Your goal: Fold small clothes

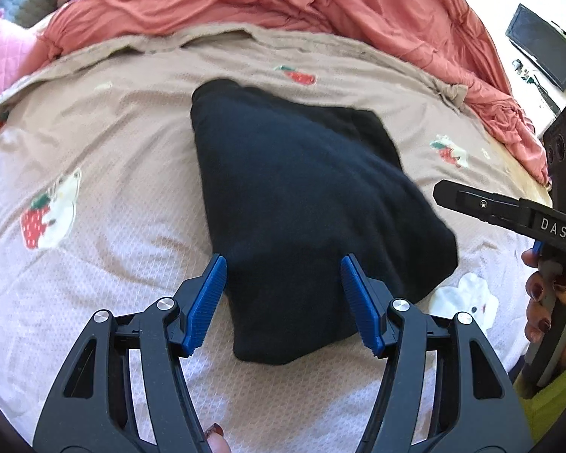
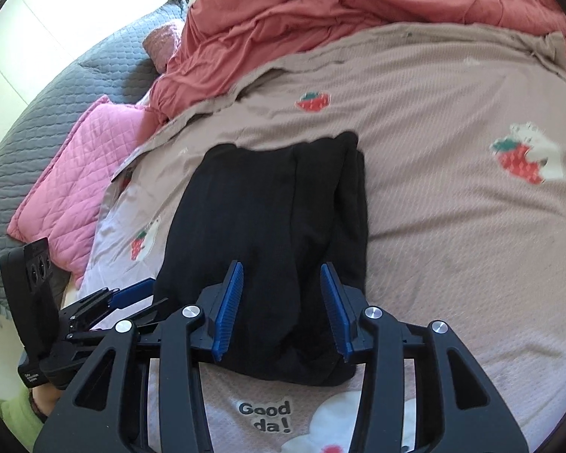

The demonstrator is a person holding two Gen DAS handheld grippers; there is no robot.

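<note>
I see the dark folded garment (image 1: 305, 204) lying flat on the pinkish strawberry-print bedspread (image 1: 94, 158), roughly mid-bed, its near end pointing toward me. My left gripper (image 1: 283, 302) hangs over that near end with its blue pads (image 1: 207, 302) standing apart, nothing pinched; cloth shows in the gap below them but the pads don't press on it. My right gripper (image 2: 282, 307) is likewise spread, pads either side of the garment's near edge without clamping it. In the left wrist view the right tool comes in from the right edge, a hand (image 1: 547, 302) with dark-painted nails wrapped round its handle. In the right wrist view the left tool sits low at the left side, just beside the garment's corner. Behind the bedspread there's a rumpled coral blanket (image 2: 358, 11), a pink quilted pillow (image 2: 75, 173) and a grey quilted cover (image 2: 56, 94). Printed letters "Good da!" (image 2: 266, 417) show on the bedspread just under my right claw.
</note>
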